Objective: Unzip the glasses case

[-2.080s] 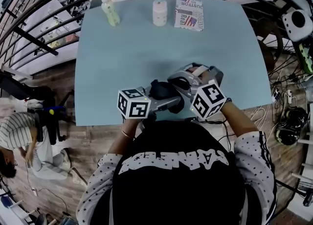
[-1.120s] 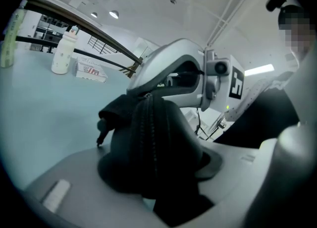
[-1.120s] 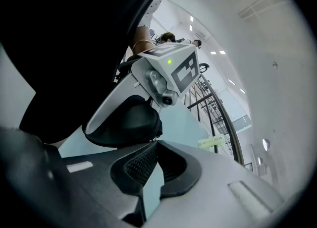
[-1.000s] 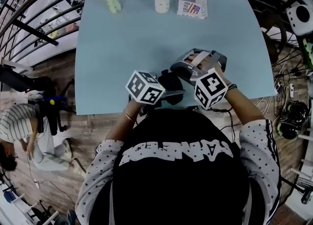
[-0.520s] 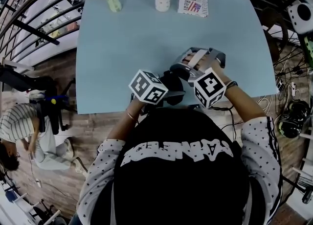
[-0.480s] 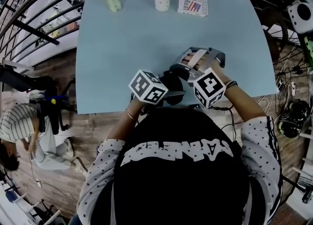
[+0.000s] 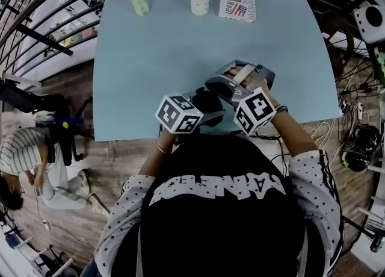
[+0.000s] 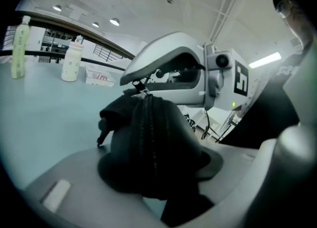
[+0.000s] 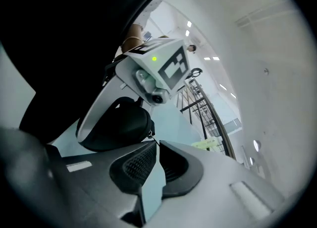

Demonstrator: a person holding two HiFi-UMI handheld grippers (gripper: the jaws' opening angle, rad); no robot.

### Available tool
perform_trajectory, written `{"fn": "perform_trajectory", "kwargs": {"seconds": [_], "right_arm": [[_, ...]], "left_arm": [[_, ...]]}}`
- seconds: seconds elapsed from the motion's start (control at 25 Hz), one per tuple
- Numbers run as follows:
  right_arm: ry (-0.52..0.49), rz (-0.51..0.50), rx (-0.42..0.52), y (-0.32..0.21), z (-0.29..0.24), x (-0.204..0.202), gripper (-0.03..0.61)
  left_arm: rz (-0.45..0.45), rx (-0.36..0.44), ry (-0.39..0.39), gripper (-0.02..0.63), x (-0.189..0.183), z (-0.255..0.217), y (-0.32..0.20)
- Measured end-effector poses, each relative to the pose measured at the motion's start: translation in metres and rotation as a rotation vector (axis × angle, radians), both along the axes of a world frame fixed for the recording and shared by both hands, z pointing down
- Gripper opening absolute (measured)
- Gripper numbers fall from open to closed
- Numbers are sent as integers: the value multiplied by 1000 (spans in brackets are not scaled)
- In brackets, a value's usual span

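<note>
Where table (image 7: 180, 47) ends, floor (image 7: 114, 167) seems wooden.

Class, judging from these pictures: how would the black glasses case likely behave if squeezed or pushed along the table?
Probably semi-rigid: the glasses case holds its domed shape clamped by the left gripper. Its matte, fabric-like skin likely resists slipping. Its rounded body might rock when pushed.

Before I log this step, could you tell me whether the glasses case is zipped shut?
Zipped shut along the side in view: the glasses case shows its zip teeth meshed.
</note>
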State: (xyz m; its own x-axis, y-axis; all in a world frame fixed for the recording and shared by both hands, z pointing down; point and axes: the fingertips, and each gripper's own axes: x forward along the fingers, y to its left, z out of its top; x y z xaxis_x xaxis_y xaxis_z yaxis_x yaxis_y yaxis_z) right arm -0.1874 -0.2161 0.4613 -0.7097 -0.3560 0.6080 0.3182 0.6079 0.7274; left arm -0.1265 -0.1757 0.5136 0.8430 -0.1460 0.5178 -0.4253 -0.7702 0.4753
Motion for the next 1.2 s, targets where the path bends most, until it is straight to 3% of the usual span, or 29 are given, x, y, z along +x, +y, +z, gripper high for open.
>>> {"fn": "perform_trajectory", "kwargs": {"seconds": [0.4,0.68,0.88,1.2], "right_arm": [[-550,376,-376,-31,-35,7,5],[-988,630,-811,-54,-51,33,5],[-1065,717,-884,-56,-31,45,5],[-1074,750,-906,-58,-24,50,3]], "left_arm": [[-237,191,71,0,-20,-43,-28],[-352,334,74,0,-41,-70,-42],[-390,365,89,0,-44,-68,-47],[-399,362,89,0,-44,-67,-50]]}}
